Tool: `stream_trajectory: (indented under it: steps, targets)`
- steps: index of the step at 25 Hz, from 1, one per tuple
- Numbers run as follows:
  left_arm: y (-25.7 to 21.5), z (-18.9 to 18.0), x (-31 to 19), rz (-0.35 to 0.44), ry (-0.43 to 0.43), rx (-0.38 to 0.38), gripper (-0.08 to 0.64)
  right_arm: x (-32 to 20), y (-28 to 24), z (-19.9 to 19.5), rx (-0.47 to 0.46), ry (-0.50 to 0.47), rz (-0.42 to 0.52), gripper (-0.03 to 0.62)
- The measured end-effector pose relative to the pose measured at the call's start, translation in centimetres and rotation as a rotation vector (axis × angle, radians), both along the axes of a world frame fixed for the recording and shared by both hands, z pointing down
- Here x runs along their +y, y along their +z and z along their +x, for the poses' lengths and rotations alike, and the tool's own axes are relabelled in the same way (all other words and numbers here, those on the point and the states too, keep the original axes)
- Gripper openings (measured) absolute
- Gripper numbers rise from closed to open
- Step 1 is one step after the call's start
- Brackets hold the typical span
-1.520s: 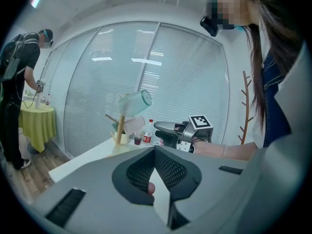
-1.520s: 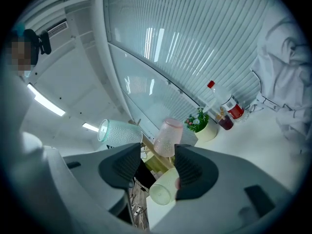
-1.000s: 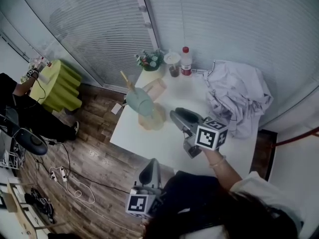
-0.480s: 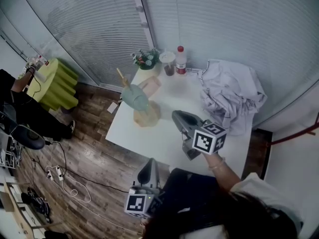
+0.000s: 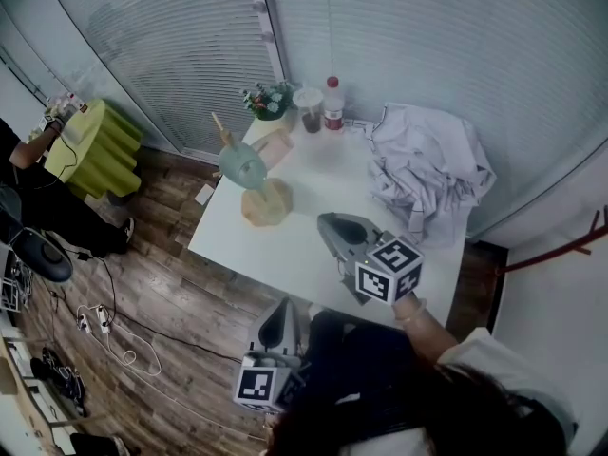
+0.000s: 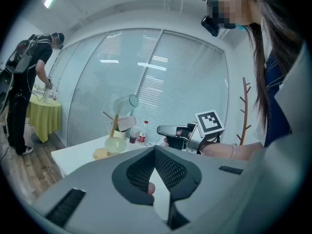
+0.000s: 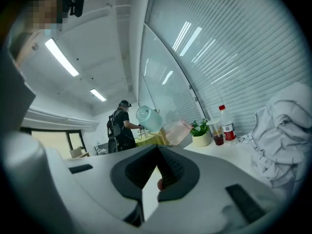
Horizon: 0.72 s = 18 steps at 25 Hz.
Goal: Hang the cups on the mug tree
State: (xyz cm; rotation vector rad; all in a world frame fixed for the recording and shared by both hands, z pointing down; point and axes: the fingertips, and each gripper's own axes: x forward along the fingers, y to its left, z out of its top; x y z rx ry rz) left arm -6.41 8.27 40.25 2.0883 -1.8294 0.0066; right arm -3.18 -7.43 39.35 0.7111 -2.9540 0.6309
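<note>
Mug tree: the mug tree [image 5: 267,203] stands upright on its round wooden base, at the left part of the white table [image 5: 285,245].
Cups: all are on the tree. The teal cup [image 5: 241,164] hangs highest and is tilted. The pink cup [image 5: 275,145] hangs just beside it on the side towards the blinds. A pale cup [image 6: 116,144] hangs low against the post (seen clearly only in the left gripper view).
Right gripper: the right gripper [image 7: 157,152] is held above the near middle of the table, well apart from the tree. Its jaws have just been closing and its fingers are now pressed together with nothing between them.
Left gripper: the left gripper [image 6: 155,151] is held off the table's near edge, in front of the person's body, and points towards the table. Its fingers are pressed together at the tips and grip nothing.
Far edge of table: a potted plant [image 5: 266,100], a drink cup [image 5: 309,110] and a red-capped bottle [image 5: 333,105] stand in a row by the blinds.
Right part of table: a crumpled white cloth [image 5: 427,169] lies in a heap.
Surroundings: a green-draped table [image 5: 90,148] stands on the wooden floor [image 5: 161,302] to the left. A second person [image 6: 22,91] in dark clothes stands at it.
</note>
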Motion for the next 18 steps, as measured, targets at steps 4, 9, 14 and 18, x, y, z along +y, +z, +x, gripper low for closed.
stream_trajectory:
  steps: [4,9,14,18]
  targets:
    - [-0.1,1.0,0.9,0.003,-0.008,0.000,0.000,1.8,-0.7,0.9,0.053,-0.014,0.084,-0.005]
    - [0.0,2.5,2.1,0.005,-0.011,-0.005,0.000,3.8,-1.6,2.1,0.090,-0.012,0.185,-0.005]
    - [0.1,4.0,3.3,0.000,-0.008,-0.013,0.000,5.1,-2.2,3.6,0.102,0.010,0.231,-0.006]
    - [-0.1,4.9,4.0,-0.004,-0.006,-0.020,0.000,5.6,-2.6,4.7,0.098,0.030,0.241,-0.006]
